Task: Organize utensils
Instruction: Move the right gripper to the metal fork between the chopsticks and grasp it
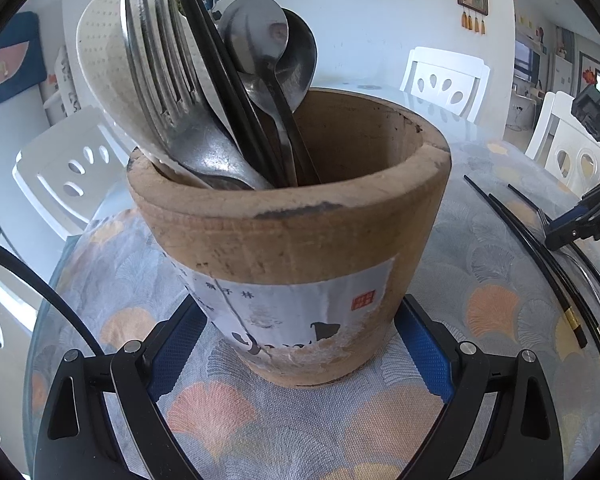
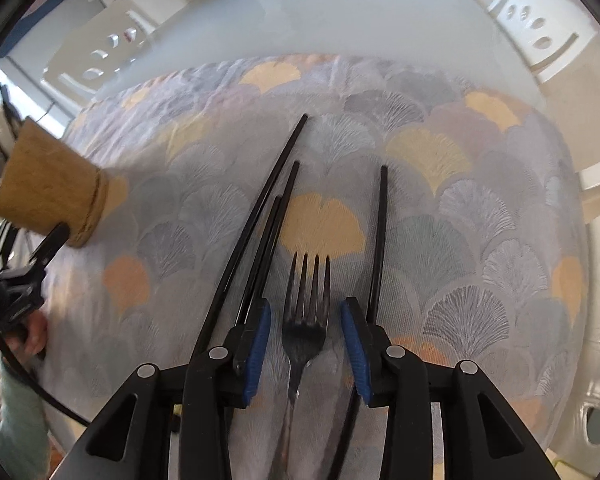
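Only from the right wrist: right gripper spread astride fork among chopsticks; from the left: left gripper pinching holder, spoons at twelve o'clock.

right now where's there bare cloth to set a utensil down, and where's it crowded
Free: the cloth right of the lone chopstick, out to the table's edge, and the stretch between the wooden holder and the chopstick bundle. Crowded: the middle, where the fork lies between chopsticks under the right gripper. The holder's left half is packed; its right half is open.
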{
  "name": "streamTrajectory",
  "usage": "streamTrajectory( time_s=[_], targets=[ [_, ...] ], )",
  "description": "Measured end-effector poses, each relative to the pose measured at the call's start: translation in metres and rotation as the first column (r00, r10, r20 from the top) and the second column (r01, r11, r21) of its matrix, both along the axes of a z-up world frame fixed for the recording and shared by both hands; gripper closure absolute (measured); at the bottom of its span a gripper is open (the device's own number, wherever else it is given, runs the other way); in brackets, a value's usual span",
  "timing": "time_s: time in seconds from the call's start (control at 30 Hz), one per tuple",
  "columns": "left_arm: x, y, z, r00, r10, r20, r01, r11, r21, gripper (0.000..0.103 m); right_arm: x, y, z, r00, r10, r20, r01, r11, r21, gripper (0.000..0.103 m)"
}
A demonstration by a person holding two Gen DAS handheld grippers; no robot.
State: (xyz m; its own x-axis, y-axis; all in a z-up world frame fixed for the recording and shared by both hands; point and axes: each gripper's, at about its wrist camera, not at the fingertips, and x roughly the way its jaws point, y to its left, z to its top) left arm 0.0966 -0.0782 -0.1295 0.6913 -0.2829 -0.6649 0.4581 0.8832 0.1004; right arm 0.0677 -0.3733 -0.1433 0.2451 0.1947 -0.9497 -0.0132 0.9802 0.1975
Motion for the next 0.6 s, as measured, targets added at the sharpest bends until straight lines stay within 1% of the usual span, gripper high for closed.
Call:
streamTrajectory(
  time_s=[0.1, 0.17, 0.27, 0.33, 0.43, 0.5, 0.57, 0.6],
  targets=[
    [0.000, 0.001, 0.000, 1.000, 0.000, -0.001, 0.000, 1.000, -0.001, 0.008, -0.001, -0.005, 0.000, 0.999, 0.038, -0.004, -0.038, 0.999, 0.018, 0.070],
    [0.000, 0.001, 0.000, 1.000, 0.000, -0.001, 0.000, 1.000, -0.002, 0.008, -0.001, -0.002, -0.001, 0.998, 0.063, 0.023, -0.063, 0.998, -0.010, 0.071],
    [0.000, 0.001, 0.000, 1.000, -0.001, -0.003, 0.001, 1.000, -0.004, 0.008, 0.000, 0.011, -0.001, 0.991, 0.120, 0.051, -0.115, 0.989, -0.092, 0.071],
    [0.000, 0.003, 0.000, 1.000, 0.000, -0.003, 0.000, 1.000, -0.003, 0.008, -0.001, 0.021, -0.002, 0.983, 0.168, 0.078, -0.154, 0.975, -0.161, 0.071],
    [0.000, 0.002, 0.000, 1.000, -0.001, -0.004, 0.001, 1.000, -0.005, 0.008, -0.003, 0.028, -0.003, 0.975, 0.188, 0.120, -0.159, 0.963, -0.219, 0.073],
    [0.000, 0.003, 0.000, 1.000, -0.001, -0.004, 0.001, 1.000, -0.005, 0.008, -0.005, 0.033, -0.003, 0.972, 0.187, 0.144, -0.149, 0.959, -0.241, 0.077],
    [0.000, 0.003, 0.000, 1.000, 0.000, -0.004, 0.000, 1.000, -0.005, 0.008, -0.008, 0.036, -0.003, 0.970, 0.185, 0.157, -0.139, 0.955, -0.263, 0.079],
    [0.000, 0.003, 0.000, 1.000, 0.000, -0.004, 0.000, 1.000, -0.005, 0.008, -0.010, 0.042, -0.003, 0.967, 0.194, 0.164, -0.140, 0.946, -0.292, 0.080]
  ],
)
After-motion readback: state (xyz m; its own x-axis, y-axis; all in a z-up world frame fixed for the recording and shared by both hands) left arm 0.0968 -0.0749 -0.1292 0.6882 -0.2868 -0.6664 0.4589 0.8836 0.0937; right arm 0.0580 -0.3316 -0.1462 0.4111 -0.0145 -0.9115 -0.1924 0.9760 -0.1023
